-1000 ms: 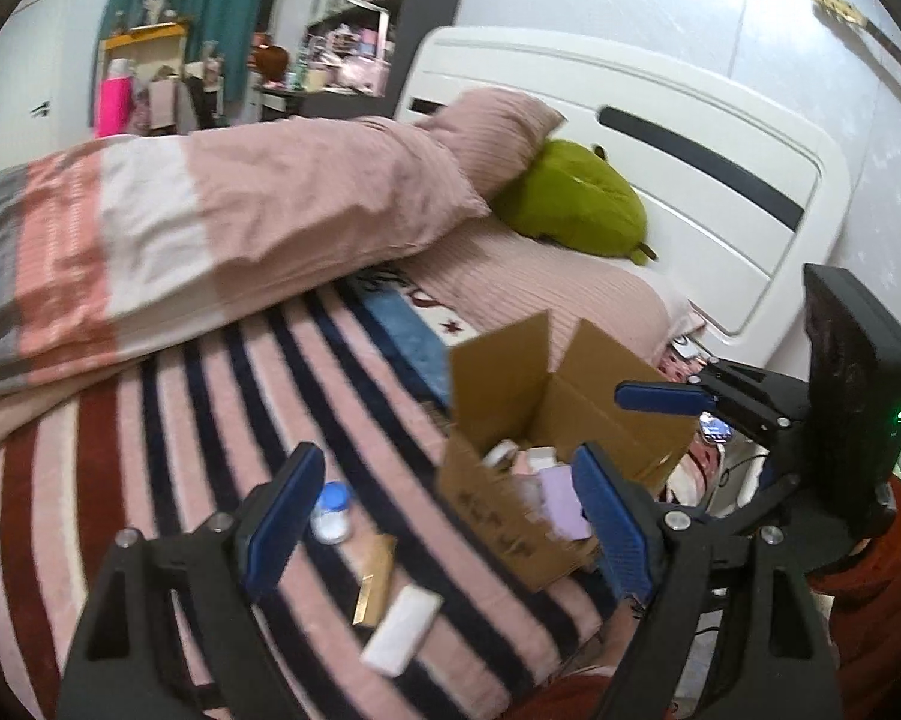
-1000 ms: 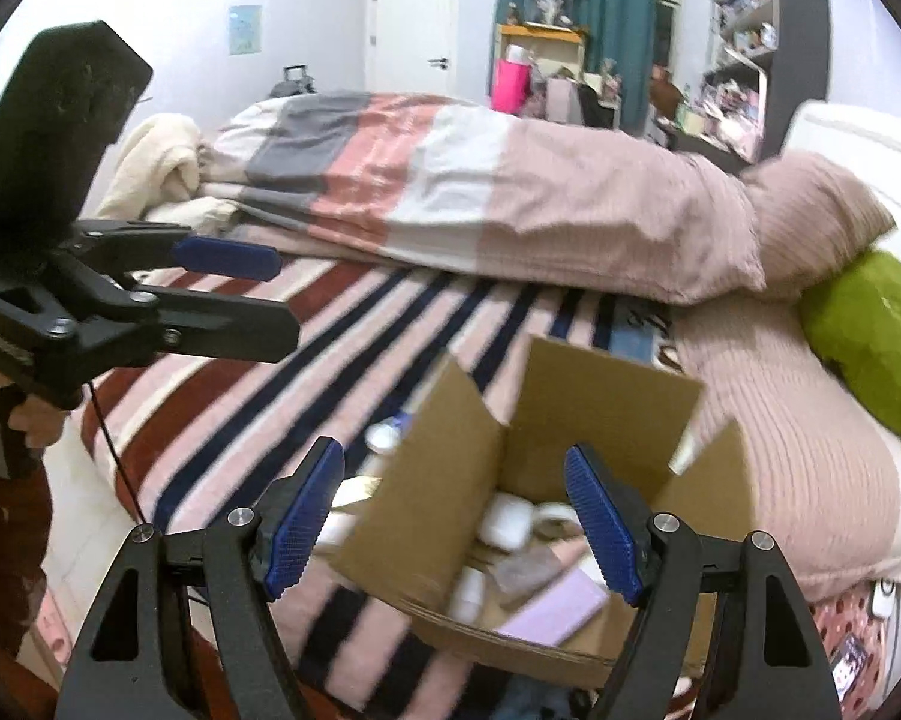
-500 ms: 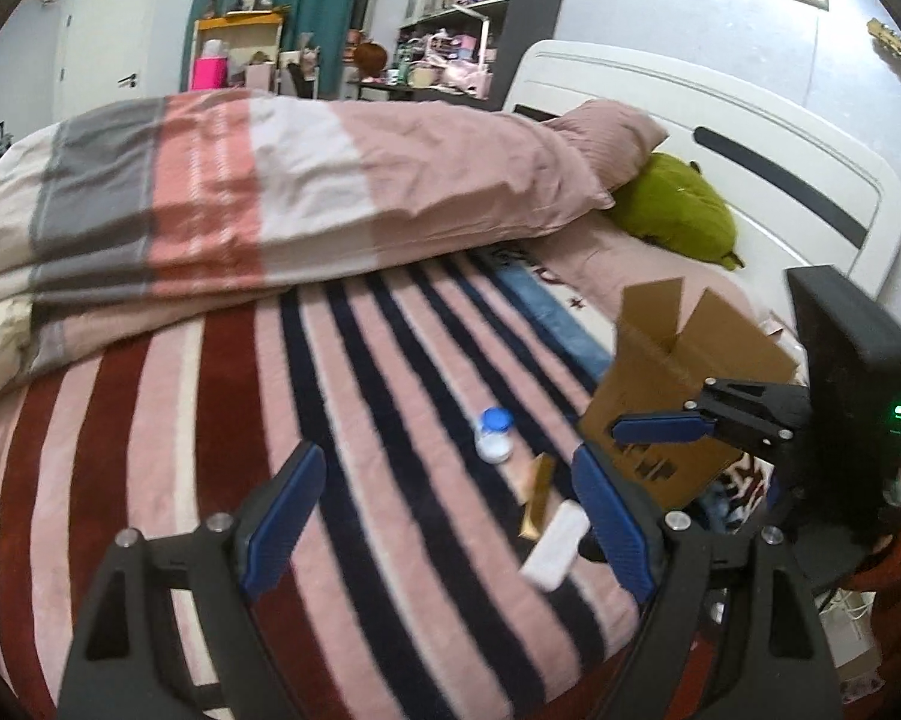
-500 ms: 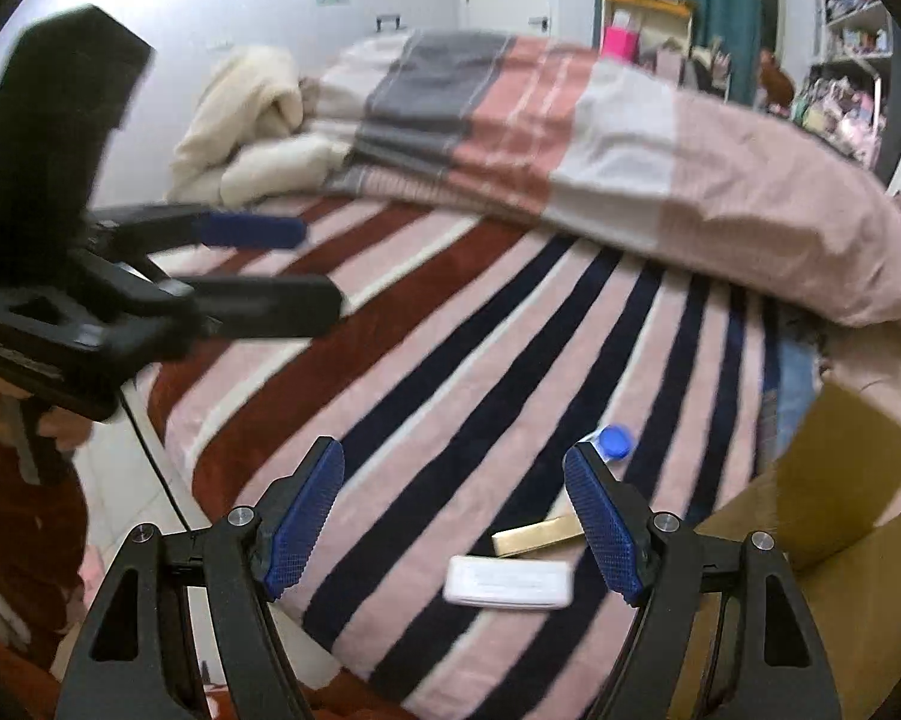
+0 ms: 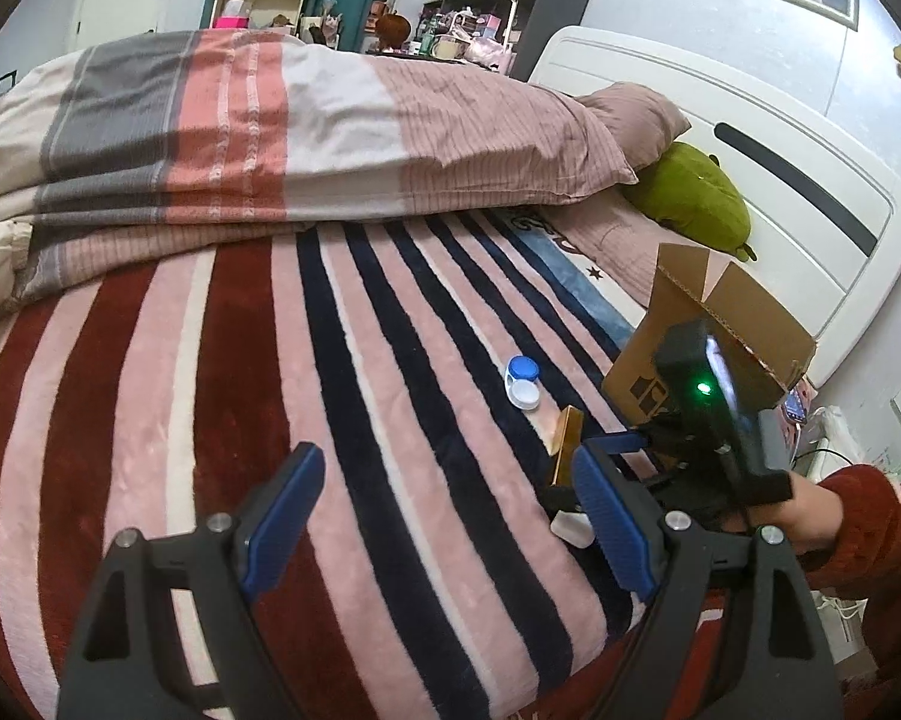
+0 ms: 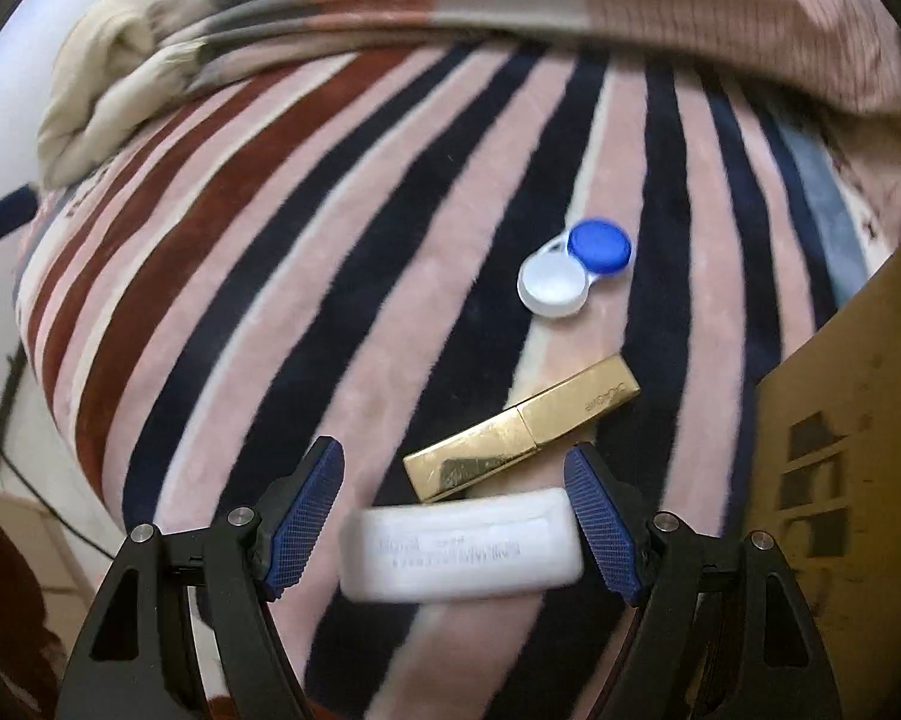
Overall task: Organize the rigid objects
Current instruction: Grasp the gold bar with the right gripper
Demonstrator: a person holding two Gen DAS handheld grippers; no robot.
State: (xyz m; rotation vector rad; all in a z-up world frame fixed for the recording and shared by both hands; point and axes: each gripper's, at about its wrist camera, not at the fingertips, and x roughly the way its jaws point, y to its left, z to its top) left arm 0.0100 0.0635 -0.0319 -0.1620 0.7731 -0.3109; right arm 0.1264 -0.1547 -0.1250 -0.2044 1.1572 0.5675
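From the left wrist we see our left gripper [image 5: 444, 516] held wide apart and empty above the striped blanket [image 5: 222, 360]. Ahead and to its right lie the contact lens case [image 5: 522, 381], the gold tube [image 5: 567, 441] and a sliver of the white case [image 5: 570, 528], with our right gripper [image 5: 624, 444] low over them and the cardboard box [image 5: 720, 330] just beyond.

From the right wrist, our right gripper [image 6: 453, 516] is spread open around the white case [image 6: 459, 546], which sits between its fingers, not yet pinched. The gold tube [image 6: 522, 426] lies just ahead, the lens case farther on, the box to the right. We judge this the pick-up step; next we close squarely on the white case, keeping clear of the tube.
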